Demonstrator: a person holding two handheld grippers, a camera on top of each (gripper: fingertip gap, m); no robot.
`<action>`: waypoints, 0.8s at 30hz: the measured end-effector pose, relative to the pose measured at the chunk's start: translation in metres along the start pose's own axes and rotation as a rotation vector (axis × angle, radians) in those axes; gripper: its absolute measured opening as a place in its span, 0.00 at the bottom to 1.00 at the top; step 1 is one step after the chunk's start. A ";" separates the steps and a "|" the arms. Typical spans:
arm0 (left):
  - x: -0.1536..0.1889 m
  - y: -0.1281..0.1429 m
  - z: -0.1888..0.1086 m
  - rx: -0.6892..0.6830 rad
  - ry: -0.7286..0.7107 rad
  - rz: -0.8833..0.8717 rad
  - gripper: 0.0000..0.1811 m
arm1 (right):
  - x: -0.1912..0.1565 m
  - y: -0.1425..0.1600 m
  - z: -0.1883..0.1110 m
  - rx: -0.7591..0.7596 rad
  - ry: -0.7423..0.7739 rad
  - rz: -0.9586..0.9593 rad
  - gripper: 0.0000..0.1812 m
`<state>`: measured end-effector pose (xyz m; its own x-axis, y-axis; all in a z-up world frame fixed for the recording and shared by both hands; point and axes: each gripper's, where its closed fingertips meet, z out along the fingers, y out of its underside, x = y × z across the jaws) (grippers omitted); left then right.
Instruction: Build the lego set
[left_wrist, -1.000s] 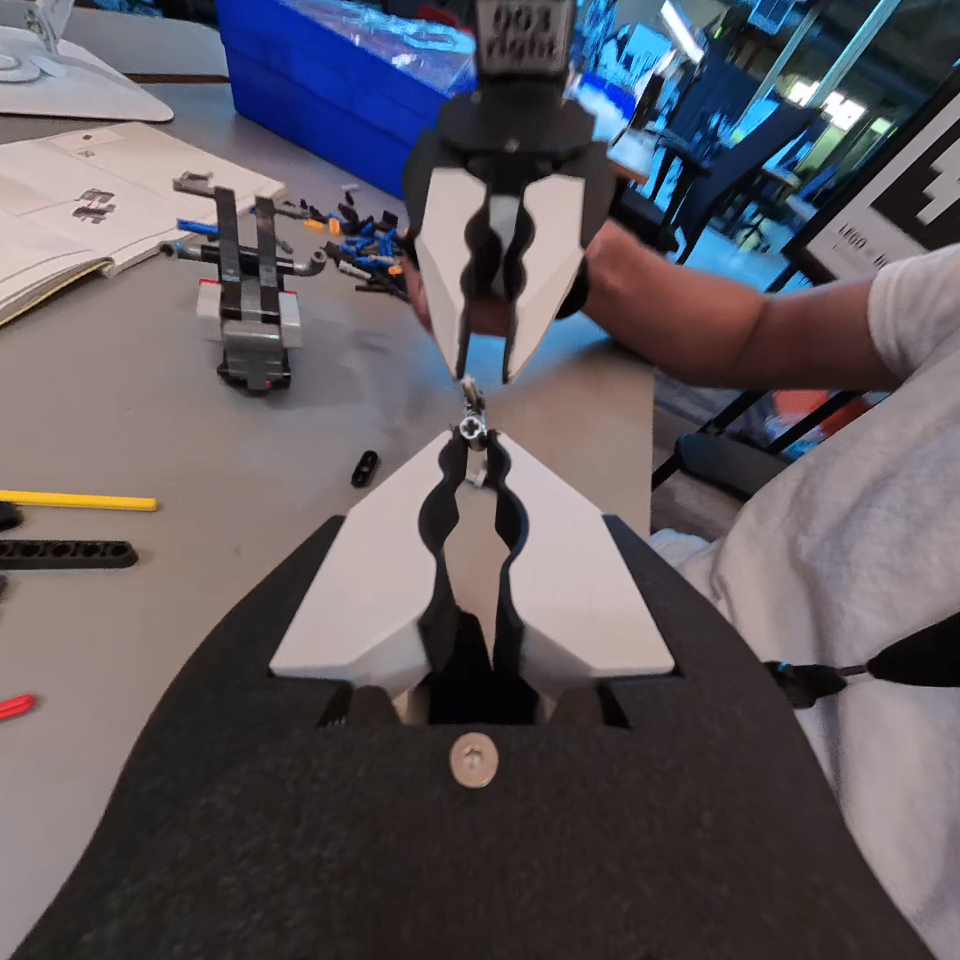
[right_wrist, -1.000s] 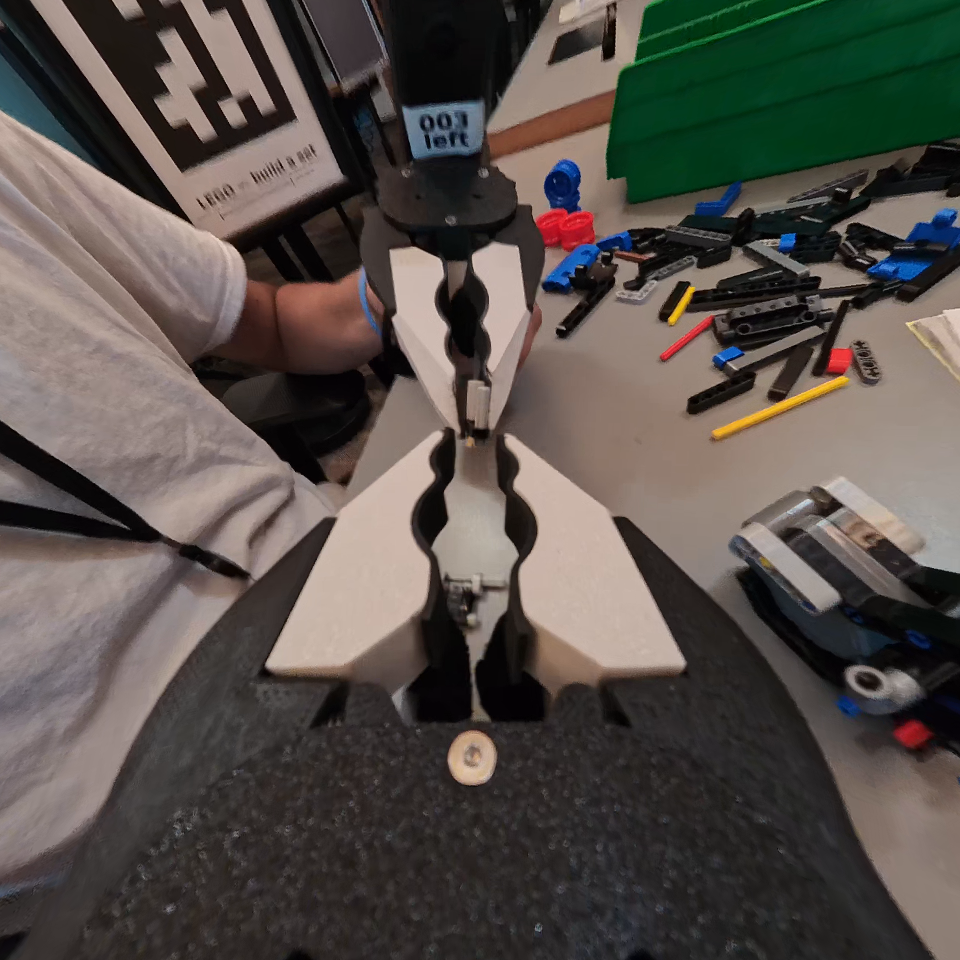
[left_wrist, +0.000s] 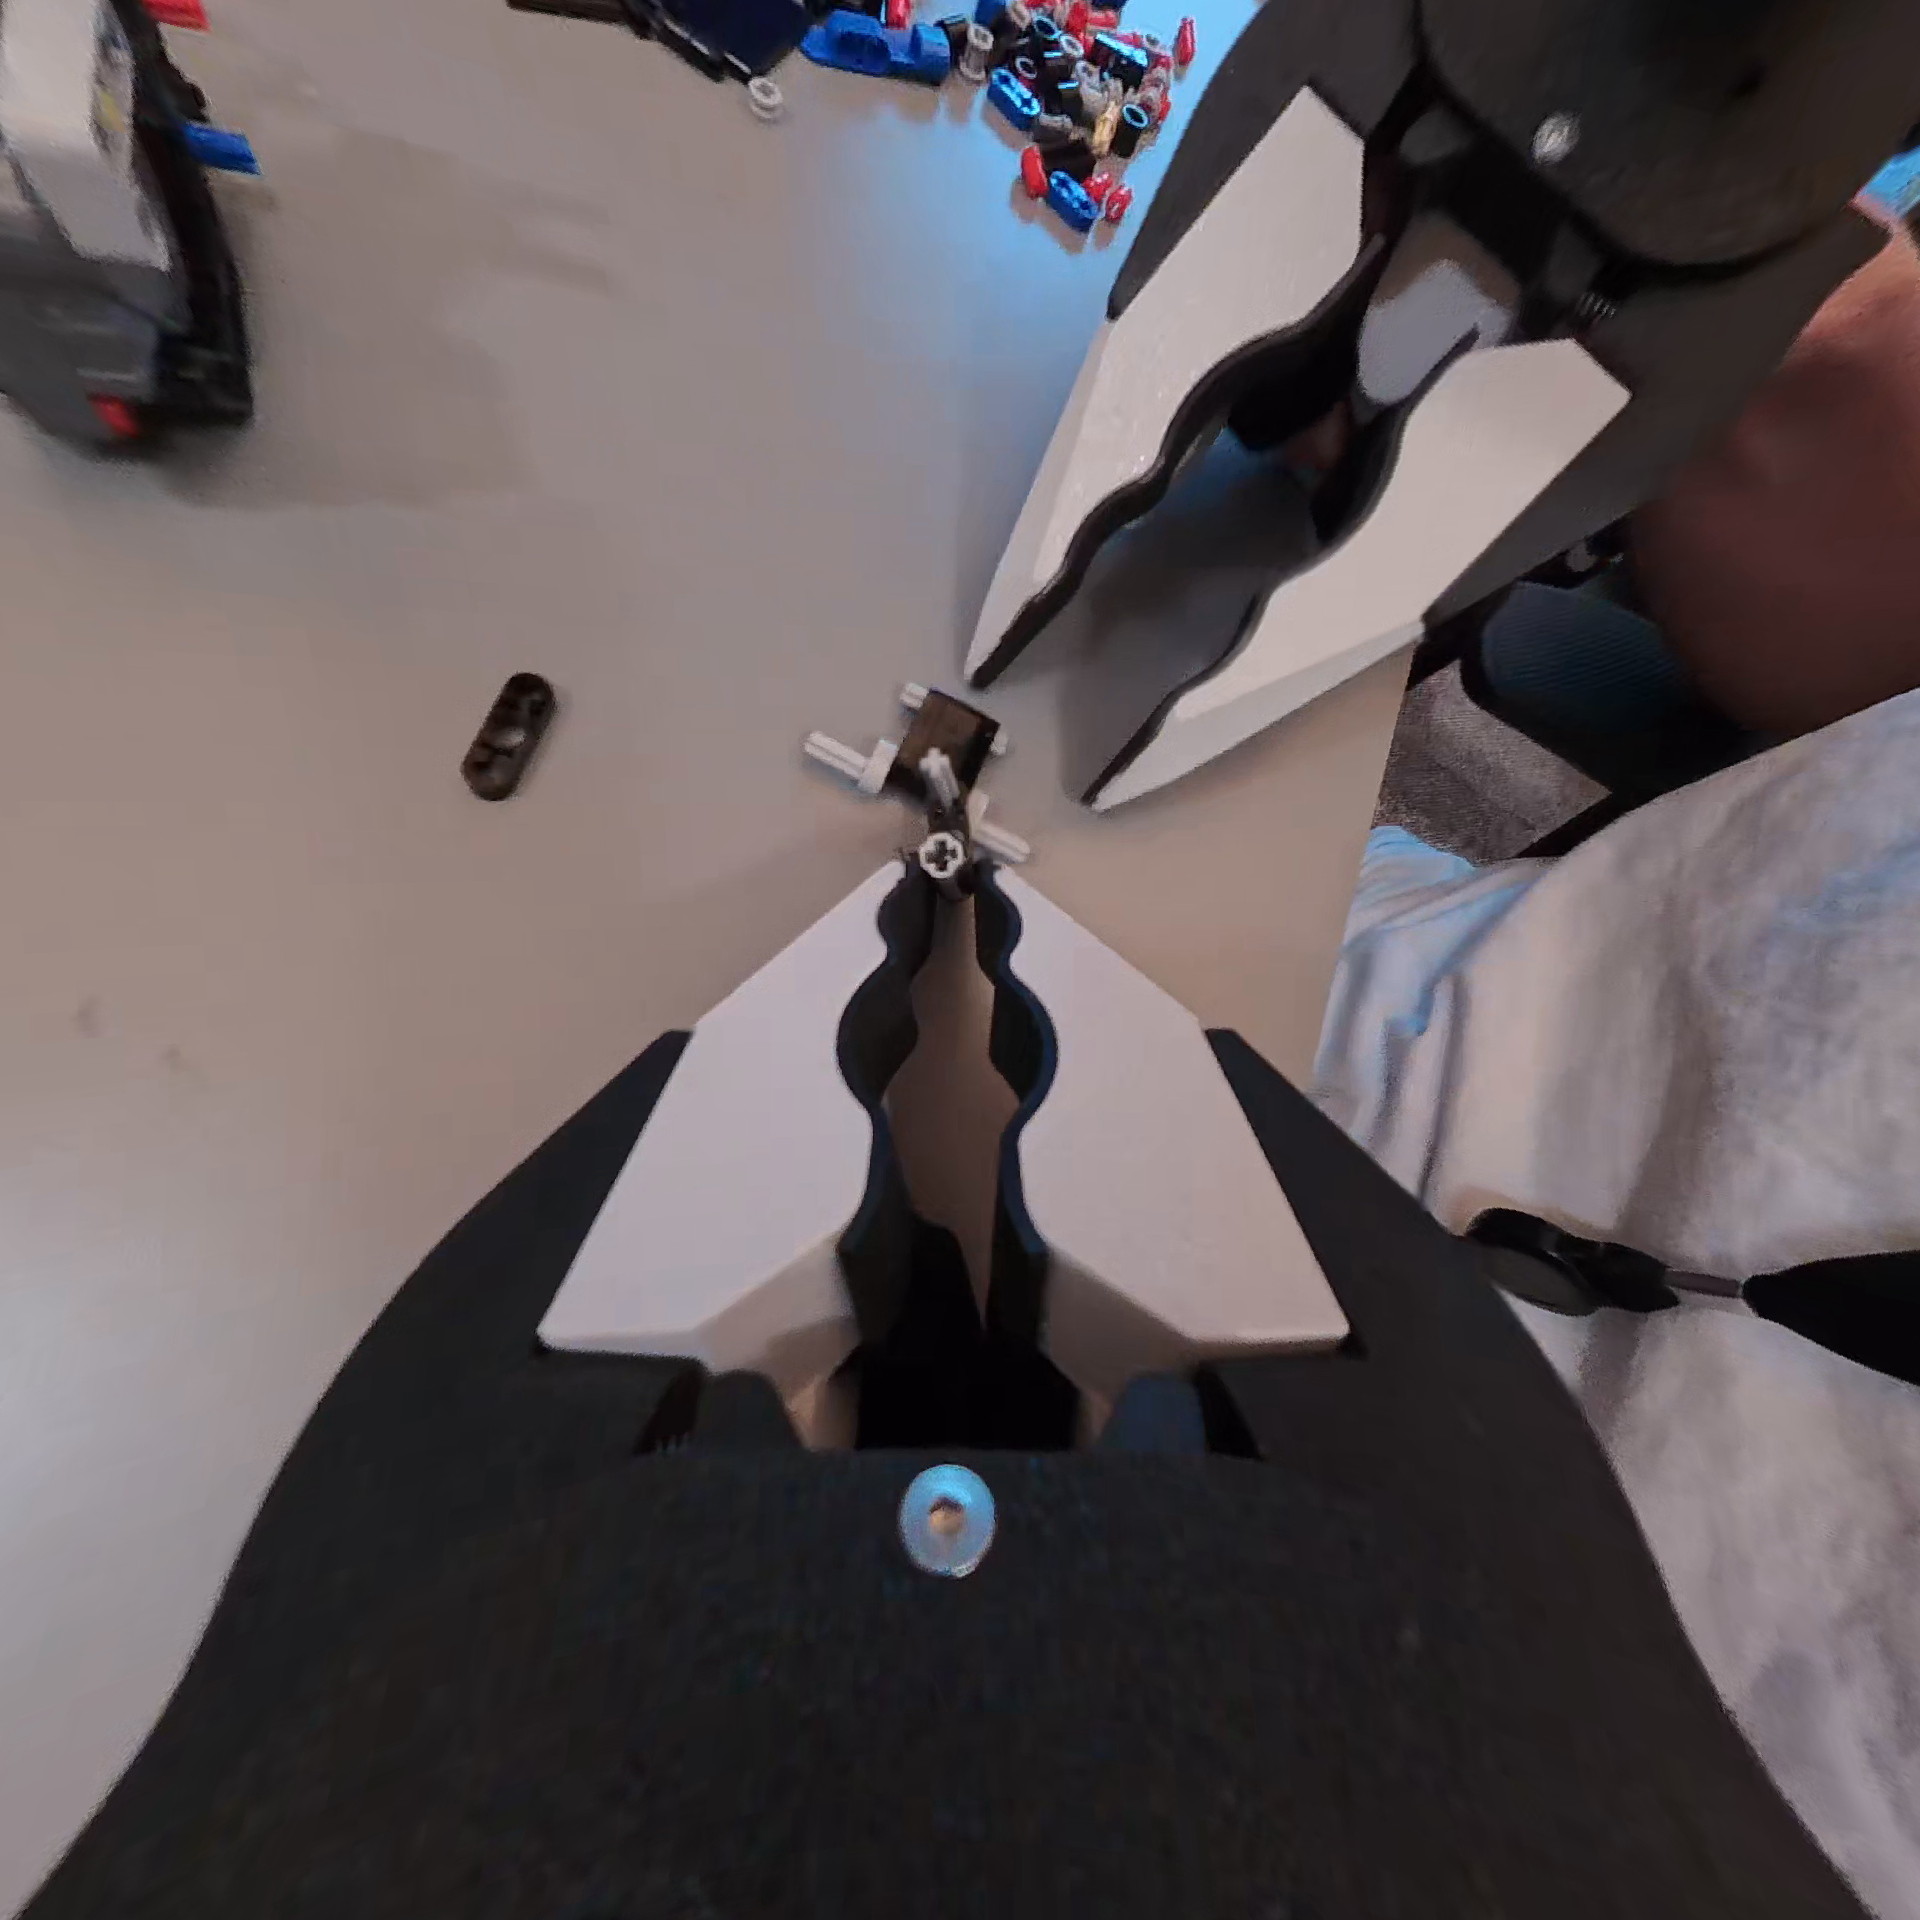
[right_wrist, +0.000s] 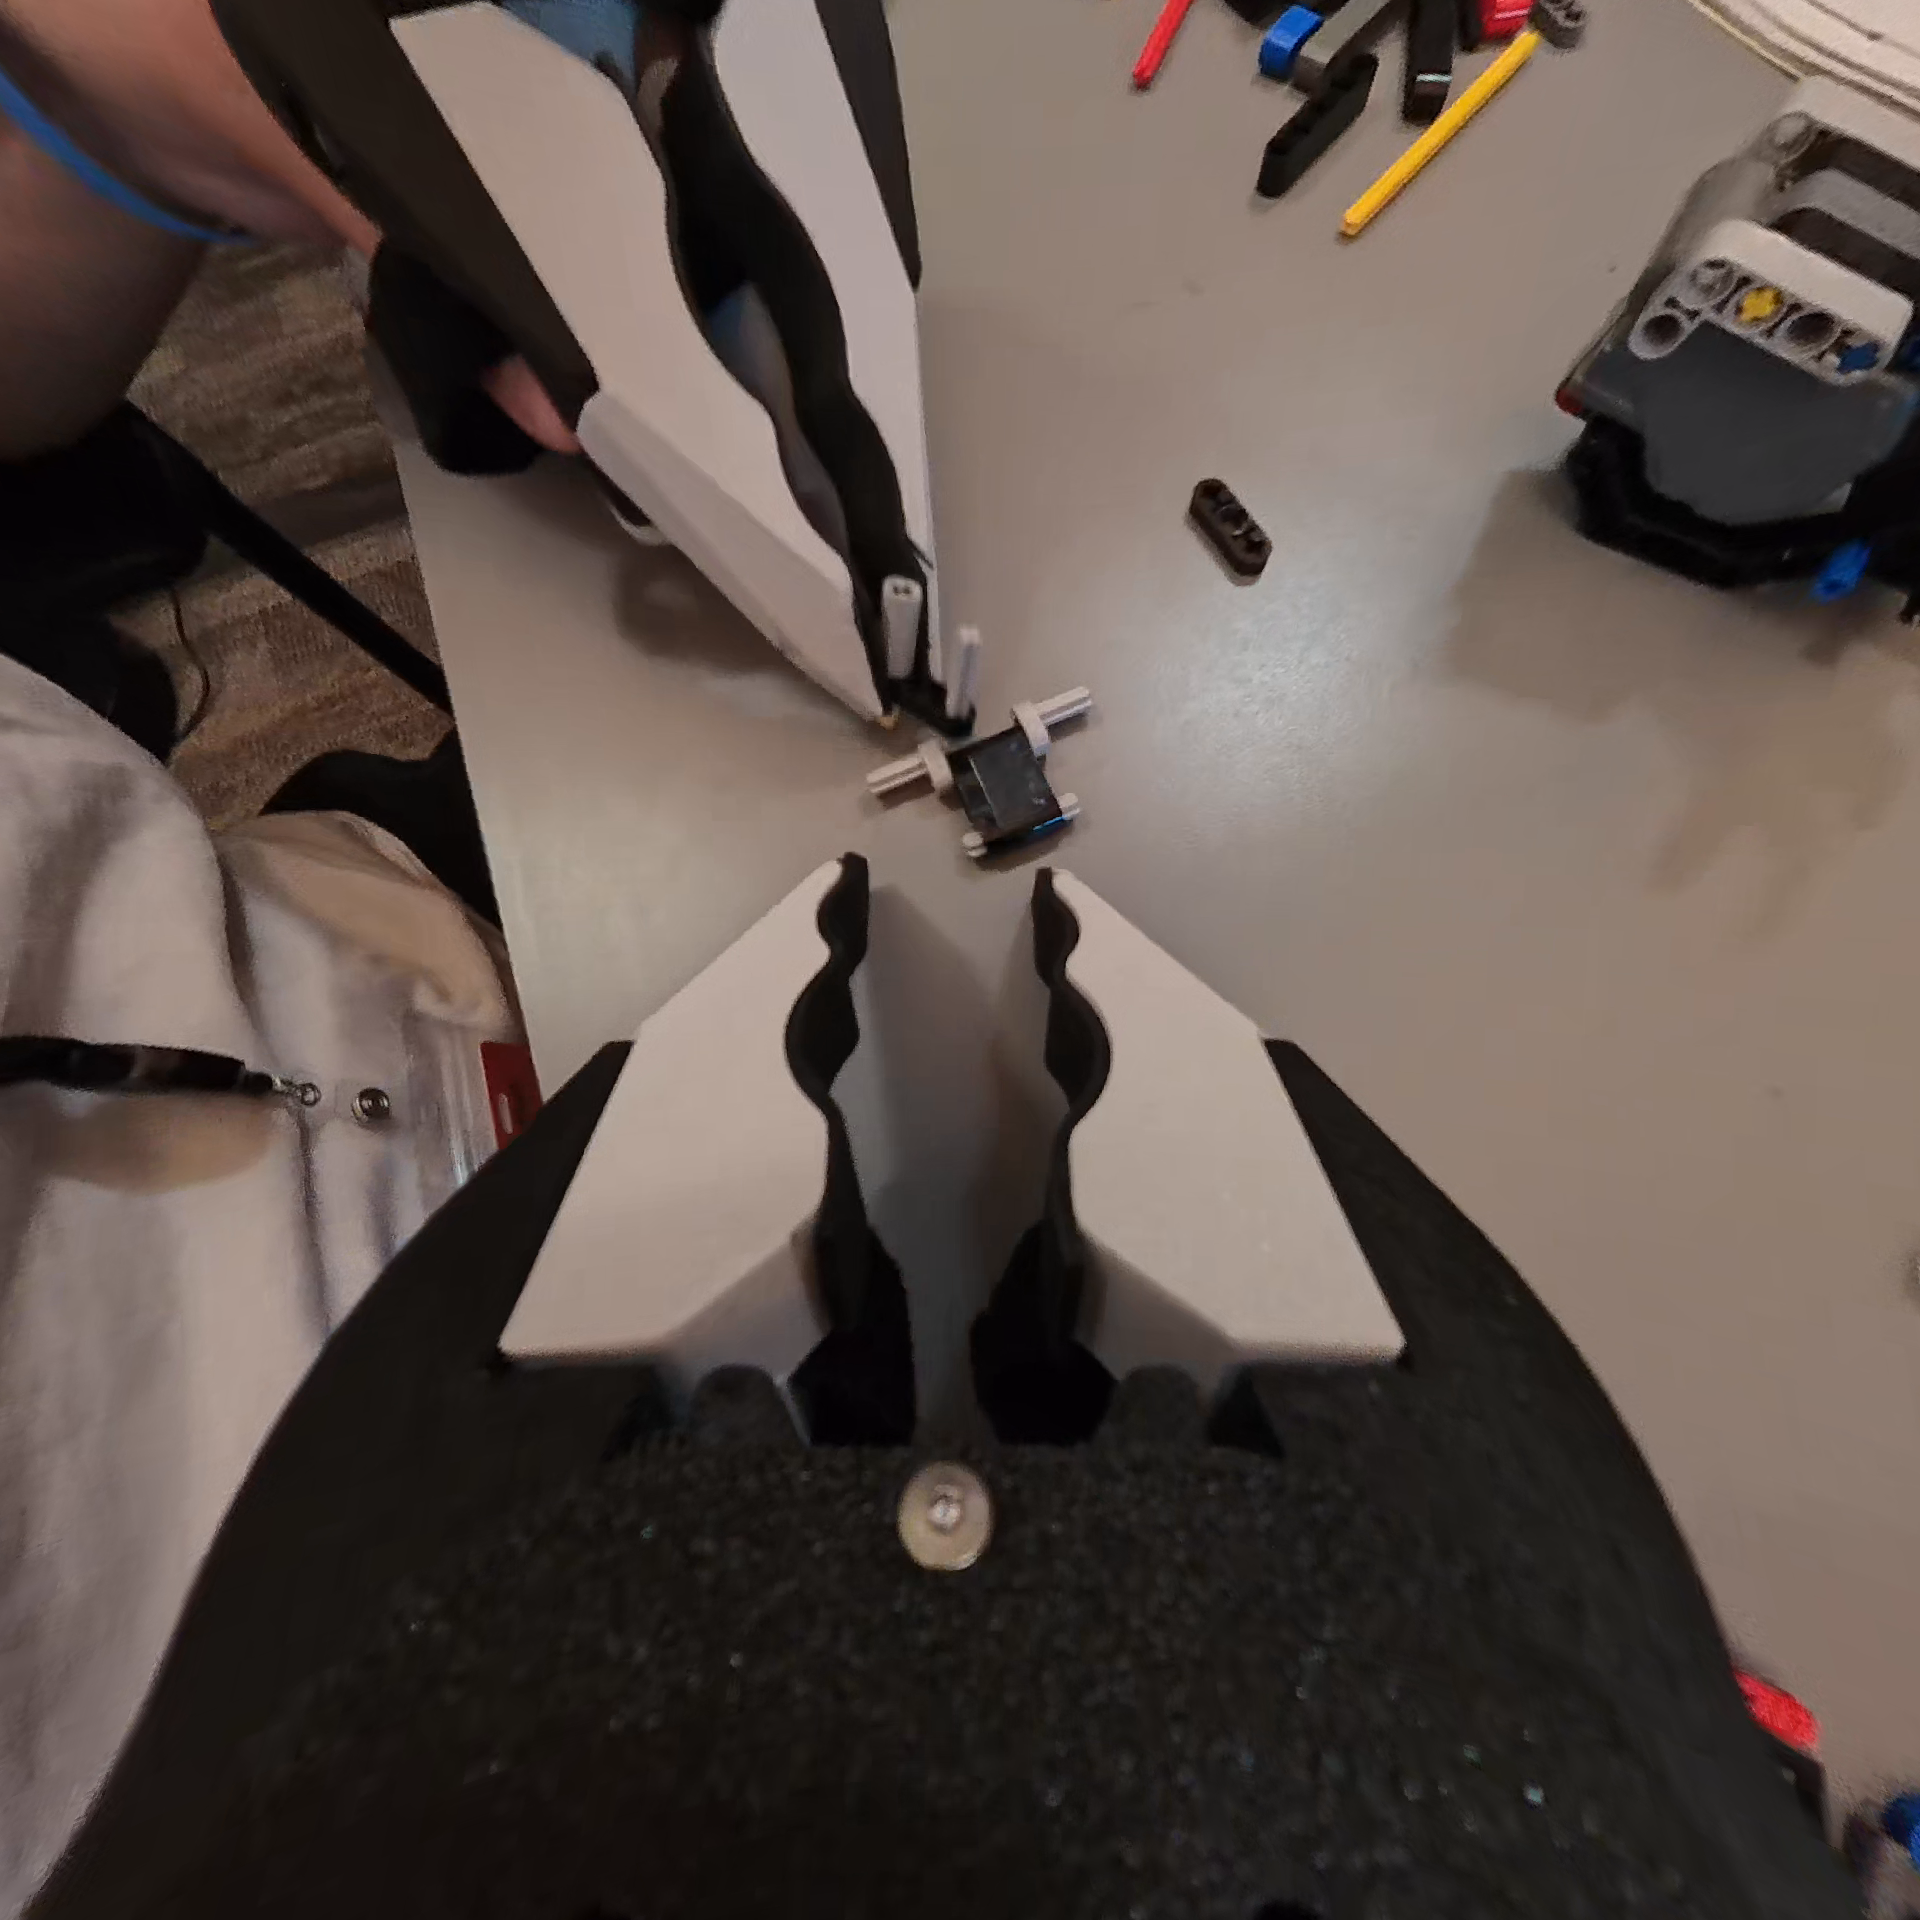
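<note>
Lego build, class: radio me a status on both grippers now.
Left gripper shut on grey axle piece. Right gripper open, empty. Black block with grey axles lies on table between them. Nothing blocking.

no readable text, labels or numbers, badge holder (right_wrist: 457, 1091) on the shirt too blurred to read

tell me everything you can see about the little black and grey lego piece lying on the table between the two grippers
The small assembly is a black plastic block with a light grey axle through it, its ends and bushes sticking out both sides, and a hint of blue at one edge. It lies flat on the grey table, free of both grippers. The open right gripper points at it from just short; the left gripper, shut on another small grey and black piece, is beside it.
</note>
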<state>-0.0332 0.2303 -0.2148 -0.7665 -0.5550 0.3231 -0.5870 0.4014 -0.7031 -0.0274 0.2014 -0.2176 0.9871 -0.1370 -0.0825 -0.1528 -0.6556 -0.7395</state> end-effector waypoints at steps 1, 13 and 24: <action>0.002 -0.001 0.002 -0.004 0.011 -0.009 0.03 | -0.001 -0.002 0.001 0.017 -0.003 0.008 0.17; 0.006 -0.012 0.017 -0.013 0.046 -0.054 0.03 | 0.007 -0.019 -0.003 0.133 -0.104 0.306 0.21; -0.016 -0.024 -0.031 0.169 0.046 -0.140 0.03 | 0.006 -0.016 -0.009 0.128 -0.007 0.265 0.20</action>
<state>-0.0147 0.2523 -0.1838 -0.6942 -0.5613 0.4506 -0.6393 0.1931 -0.7443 -0.0192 0.2044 -0.2009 0.9141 -0.2857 -0.2877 -0.3982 -0.4987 -0.7699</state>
